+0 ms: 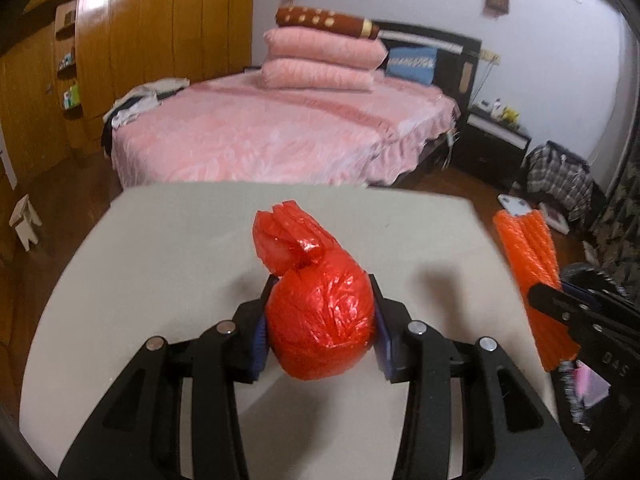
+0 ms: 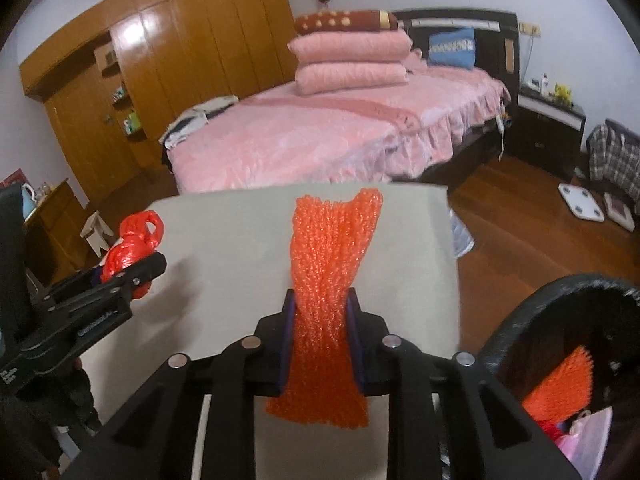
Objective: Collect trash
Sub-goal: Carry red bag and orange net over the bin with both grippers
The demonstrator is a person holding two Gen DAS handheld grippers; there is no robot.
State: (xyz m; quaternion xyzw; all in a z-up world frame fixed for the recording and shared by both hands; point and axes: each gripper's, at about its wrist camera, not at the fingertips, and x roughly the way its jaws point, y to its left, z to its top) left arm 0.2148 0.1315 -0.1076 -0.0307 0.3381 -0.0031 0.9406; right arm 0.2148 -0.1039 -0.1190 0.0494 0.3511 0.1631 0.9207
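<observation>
Here the left gripper [image 1: 320, 312] was pinching a red plastic bag [image 1: 320, 320] between its two blue pads [image 1: 259, 340], one on each side. The bag was tied into a round, tight ball with a shiny, crinkled skin, and its knotted top stood up as a flat folded tail. The ball was held just above the pale grey table [image 1: 160, 260], which had a smooth matte surface and rounded corners.

The right gripper [image 2: 320, 340] was pressed together on an orange foam net [image 2: 332, 280] — a long soft sleeve with a bubbly, woven-looking mesh. The net was squeezed narrow where the pads gripped it and spread wider at both ends, like a ribbon. Its far end hung over the table and its near end hung loose under the black fingers [image 2: 276, 344].

In the right wrist view, at the lower right beside the table, stood a black bin [image 2: 560, 292] with a round rough rim. Inside it lay another piece of orange net [image 2: 560, 388] and something pale pink, which I could not tell exactly.

Behind the table was a bed [image 1: 260, 136] with a glossy pink cover and a frilled edge. Two thick pink pillows [image 1: 320, 64] were stacked on it — with a dark red bolster [image 1: 328, 20] on top
</observation>
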